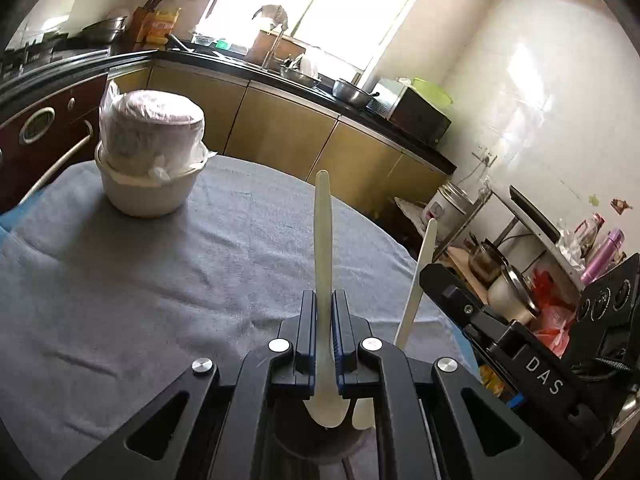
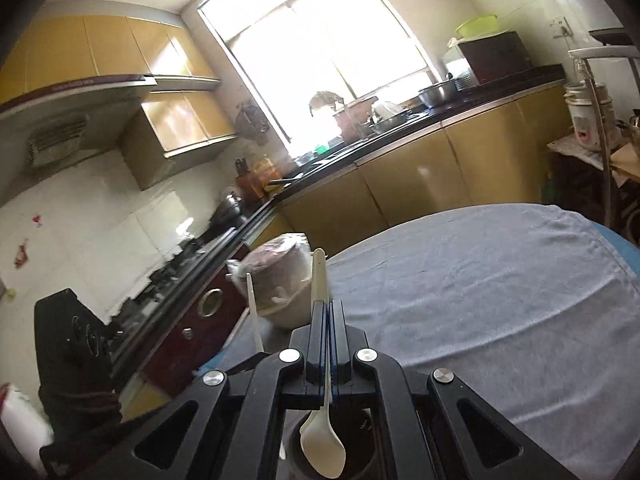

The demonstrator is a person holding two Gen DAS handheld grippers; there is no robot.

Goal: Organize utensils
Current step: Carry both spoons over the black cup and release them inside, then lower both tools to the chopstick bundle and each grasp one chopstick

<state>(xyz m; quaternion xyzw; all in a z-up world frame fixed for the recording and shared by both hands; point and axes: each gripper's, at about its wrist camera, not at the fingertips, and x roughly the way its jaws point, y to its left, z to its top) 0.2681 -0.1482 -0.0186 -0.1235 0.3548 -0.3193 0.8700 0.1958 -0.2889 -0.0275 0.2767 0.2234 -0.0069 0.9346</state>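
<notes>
While over the grey cloth (image 1: 160, 280) | left tool (image 1: 324, 300) pinches a white spoon (image 1: 323, 240) | right tool (image 2: 328, 312) pinches another spoon (image 2: 322, 448)

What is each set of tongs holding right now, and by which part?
Left tongs: a white plastic spoon, clamped on its handle. Right tongs: another white spoon, also clamped mid-handle, bowl toward the camera.

The left gripper (image 1: 324, 308) is built of black angular links, joined by round silver screws; blue ribbed pads (image 1: 337, 332) line its fingers. At 3 o'clock, the right gripper (image 1: 452, 292) is marked "DAS" in white.
</notes>
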